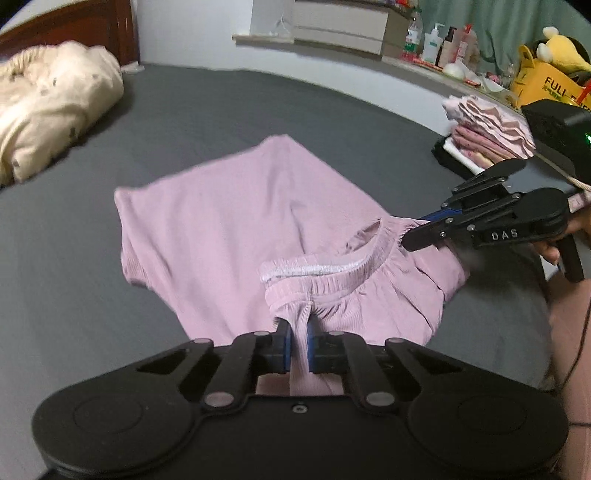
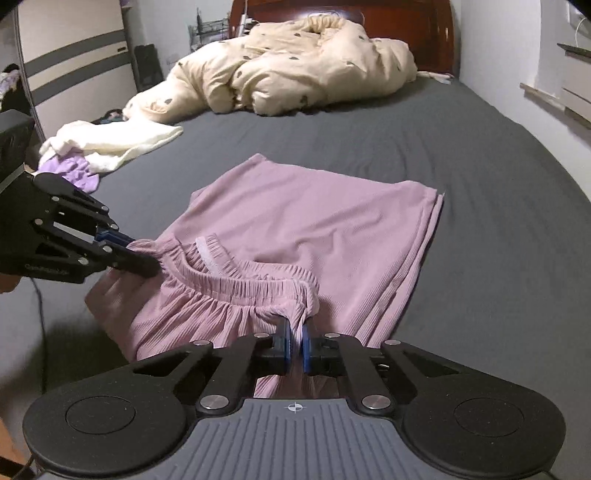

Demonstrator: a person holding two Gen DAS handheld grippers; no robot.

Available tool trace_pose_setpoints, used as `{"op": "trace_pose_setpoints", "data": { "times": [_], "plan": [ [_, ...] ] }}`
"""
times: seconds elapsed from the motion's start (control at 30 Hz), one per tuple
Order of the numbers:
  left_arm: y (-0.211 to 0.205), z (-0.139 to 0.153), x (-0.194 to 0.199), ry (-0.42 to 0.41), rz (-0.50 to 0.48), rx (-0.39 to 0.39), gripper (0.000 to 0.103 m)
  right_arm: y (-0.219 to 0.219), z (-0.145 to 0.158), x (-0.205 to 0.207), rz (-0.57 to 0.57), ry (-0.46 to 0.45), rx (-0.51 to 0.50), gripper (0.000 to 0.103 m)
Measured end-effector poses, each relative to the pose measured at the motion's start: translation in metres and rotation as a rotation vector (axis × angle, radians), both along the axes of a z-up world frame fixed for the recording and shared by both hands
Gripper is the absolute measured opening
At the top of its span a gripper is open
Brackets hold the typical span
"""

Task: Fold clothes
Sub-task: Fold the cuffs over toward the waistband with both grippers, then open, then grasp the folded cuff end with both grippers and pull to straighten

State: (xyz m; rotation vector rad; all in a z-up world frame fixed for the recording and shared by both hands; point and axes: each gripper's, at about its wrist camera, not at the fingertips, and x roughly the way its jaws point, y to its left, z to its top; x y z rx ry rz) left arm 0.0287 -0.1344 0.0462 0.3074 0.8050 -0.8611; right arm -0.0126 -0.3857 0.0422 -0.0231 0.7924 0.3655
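Pink ribbed shorts (image 1: 229, 221) lie folded over on the grey bed sheet (image 1: 74, 295); they also show in the right wrist view (image 2: 314, 229). My left gripper (image 1: 297, 325) is shut on one end of the elastic waistband (image 1: 332, 266) and lifts it. My right gripper (image 2: 294, 332) is shut on the other end of the waistband (image 2: 240, 280). Each gripper shows in the other's view: the right one (image 1: 413, 240) at the right, the left one (image 2: 147, 266) at the left. The waistband hangs stretched between them above the sheet.
A cream duvet (image 2: 295, 59) is heaped by the wooden headboard (image 2: 424, 26). A stack of folded pink clothes (image 1: 487, 125) sits at the bed's edge near a shelf with bottles (image 1: 436, 40). A cream garment and a purple one (image 2: 103, 144) lie at the other side.
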Motion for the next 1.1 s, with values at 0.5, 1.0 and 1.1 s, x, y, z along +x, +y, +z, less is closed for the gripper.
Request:
{"op": "trace_pose_setpoints", "data": {
  "times": [0.5,1.0,1.1],
  "plan": [
    [0.036,-0.005,-0.027,-0.083,-0.028,0.024,0.067,-0.047,0.012,-0.039,-0.016,0.030,0.106,0.047],
    [0.014,-0.029,-0.080,-0.303,-0.201,0.273,0.045,0.023,-0.017,-0.079,0.121,-0.001,-0.343,0.028],
    [0.015,-0.030,-0.077,-0.298,-0.157,0.266,0.034,0.020,-0.021,-0.074,0.098,0.021,-0.324,0.020]
  ]
}}
